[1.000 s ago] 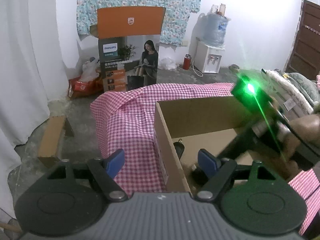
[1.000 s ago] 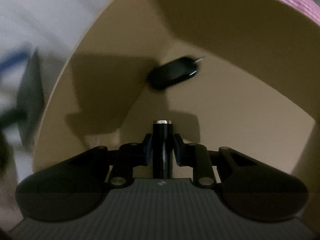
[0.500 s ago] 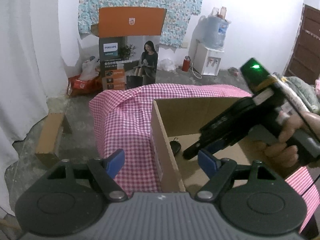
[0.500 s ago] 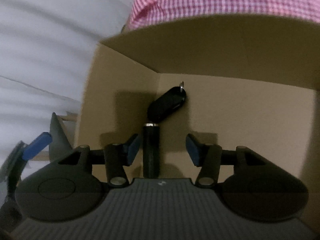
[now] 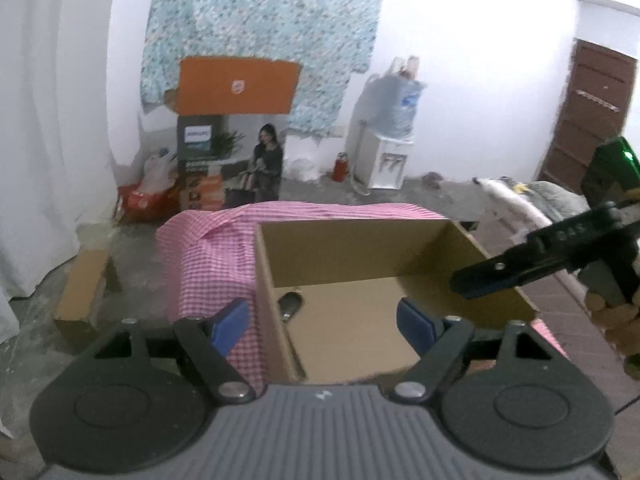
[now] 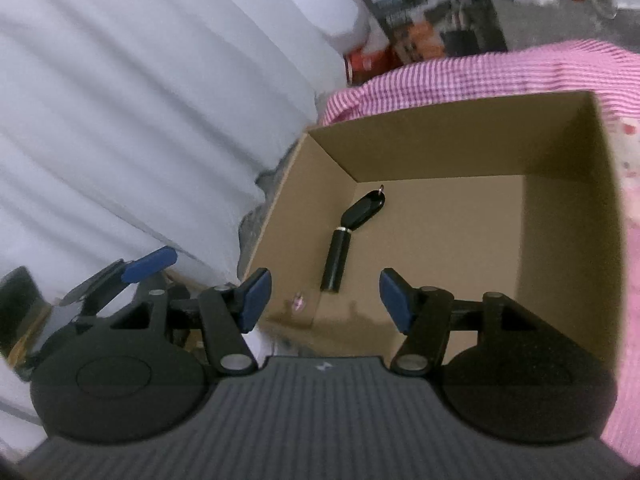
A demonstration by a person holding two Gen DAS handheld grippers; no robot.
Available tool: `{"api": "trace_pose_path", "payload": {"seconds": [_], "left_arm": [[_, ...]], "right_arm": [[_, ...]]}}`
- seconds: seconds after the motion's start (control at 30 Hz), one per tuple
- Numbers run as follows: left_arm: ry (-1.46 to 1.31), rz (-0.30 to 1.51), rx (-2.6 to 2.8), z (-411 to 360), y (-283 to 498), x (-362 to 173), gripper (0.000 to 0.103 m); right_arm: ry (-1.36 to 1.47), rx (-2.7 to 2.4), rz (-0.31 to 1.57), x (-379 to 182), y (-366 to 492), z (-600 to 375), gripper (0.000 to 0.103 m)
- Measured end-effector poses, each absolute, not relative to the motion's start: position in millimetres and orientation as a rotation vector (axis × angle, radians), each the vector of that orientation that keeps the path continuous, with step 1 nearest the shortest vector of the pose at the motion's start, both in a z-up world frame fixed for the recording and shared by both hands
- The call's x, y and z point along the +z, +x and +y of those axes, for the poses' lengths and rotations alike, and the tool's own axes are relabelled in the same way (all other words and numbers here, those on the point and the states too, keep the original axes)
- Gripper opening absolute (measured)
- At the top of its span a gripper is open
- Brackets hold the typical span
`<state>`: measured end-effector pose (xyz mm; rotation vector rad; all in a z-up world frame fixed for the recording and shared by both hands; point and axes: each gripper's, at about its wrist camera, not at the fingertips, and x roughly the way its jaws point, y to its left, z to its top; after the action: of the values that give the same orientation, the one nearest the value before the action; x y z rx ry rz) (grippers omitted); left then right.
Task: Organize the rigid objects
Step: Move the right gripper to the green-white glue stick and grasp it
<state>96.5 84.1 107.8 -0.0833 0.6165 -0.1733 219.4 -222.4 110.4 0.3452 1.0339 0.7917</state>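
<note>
The open brown cardboard box (image 6: 560, 216) sits on a surface draped in pink-and-white checked cloth (image 6: 480, 68). On its floor, near the far left corner, lie a slim black cylinder with a silver band at its far end (image 6: 337, 258) and a flat black oval key fob with a small metal ring (image 6: 365, 209); the cylinder's banded end touches, or all but touches, the fob. The left wrist view shows only the fob (image 5: 291, 304), low beside the box's near wall.

The right tool (image 6: 322, 300) hangs above the box with its jaws apart and nothing between the blue pads; they have just been opening, and the cylinder now lies free on the box floor below them. From the left camera the right tool (image 5: 464, 285) shows as a dark finger reaching over the box's right wall. The left tool (image 5: 322, 322) is also open and empty, poised over the box's near corner.

As I judge it, the risks are small but real. The cylinder is round and may roll across the smooth cardboard if the box is jogged. Both tools hang close to the thin walls, so a careless move could catch a rim and drag the box along the loose cloth, which itself may slide on the surface.
</note>
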Motion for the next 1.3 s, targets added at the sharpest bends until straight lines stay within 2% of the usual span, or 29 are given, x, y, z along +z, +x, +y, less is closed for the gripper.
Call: {"api": "trace_pose_path", "payload": {"seconds": [0.27,0.67,0.87,0.93,1.03,1.3], "left_arm": [[-0.095,0.629,-0.323,37.1,39.4,103.6,0.082],[0.162,0.842,-0.439,-56.6,35.8,7.1,0.082],[0.215,0.838,-0.447,-74.5,49.0,-6.1,0.081],[0.211,0.844,-0.454,-78.2,55.2,-9.2,0.08],[0.218,0.852,-0.466,-84.1,60.5,-11.7,0.072],[0.239,0.867,-0.486,-93.6,70.6,-19.6,0.07]], "right_arm": [[0.37,0.71,0.937,103.3,127.2,-279.0,0.06],[0.328,0.54,0.955,5.2,69.2,-295.2,0.058],[0.275,0.534,0.945,-11.1,97.0,-285.0,0.047],[0.252,0.542,0.957,-14.3,108.2,-280.6,0.036],[0.211,0.573,0.986,-21.7,125.4,-268.6,0.028],[0.106,0.646,1.048,-38.1,157.5,-235.3,0.018]]}}
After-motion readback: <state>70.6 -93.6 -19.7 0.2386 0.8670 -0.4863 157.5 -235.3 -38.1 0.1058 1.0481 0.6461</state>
